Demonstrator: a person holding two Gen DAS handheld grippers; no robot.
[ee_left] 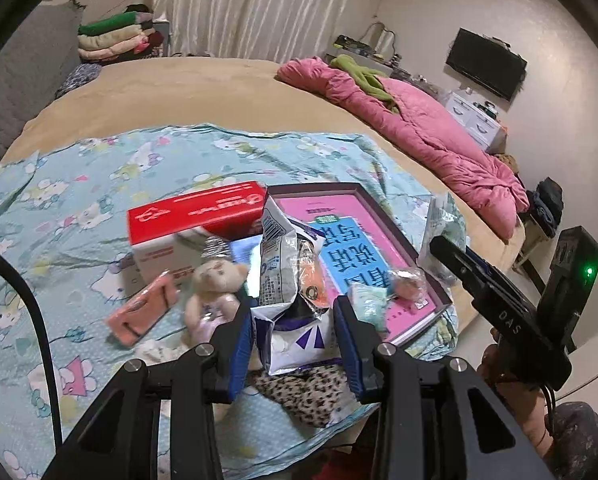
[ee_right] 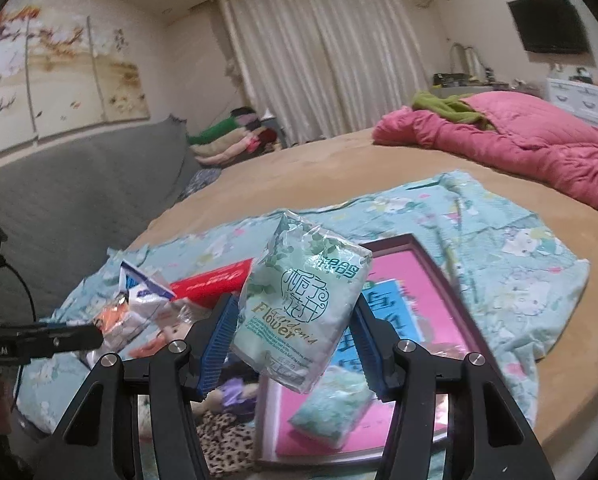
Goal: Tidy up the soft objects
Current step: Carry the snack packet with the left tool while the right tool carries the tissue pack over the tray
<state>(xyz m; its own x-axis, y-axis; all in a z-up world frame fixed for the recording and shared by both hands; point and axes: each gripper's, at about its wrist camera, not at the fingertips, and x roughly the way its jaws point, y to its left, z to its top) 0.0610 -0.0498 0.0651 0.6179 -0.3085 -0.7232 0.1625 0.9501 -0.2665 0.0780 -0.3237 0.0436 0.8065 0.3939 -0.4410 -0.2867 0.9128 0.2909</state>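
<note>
My left gripper (ee_left: pixel 295 336) is shut on a crumpled white and silver snack bag (ee_left: pixel 287 280) and holds it above the bed. My right gripper (ee_right: pixel 295 344) is shut on a pale green tissue pack (ee_right: pixel 299 304) printed "Flower", held above the dark-rimmed tray (ee_right: pixel 439 264) with a pink bottom. Another green tissue pack (ee_right: pixel 333 412) lies in that tray. A small teddy bear (ee_left: pixel 215 292), a pink pack (ee_left: pixel 139 312) and a leopard-print soft item (ee_left: pixel 303 396) lie on the blue cartoon sheet (ee_left: pixel 79 200). The right gripper's body (ee_left: pixel 495 292) shows in the left wrist view.
A red and white box (ee_left: pixel 187 220) sits left of the tray. A pink quilt (ee_left: pixel 419 128) with a green cloth lies at the far right of the bed. Folded blankets (ee_left: pixel 115 36) are stacked by the curtain. A grey headboard (ee_right: pixel 79 184) is at left.
</note>
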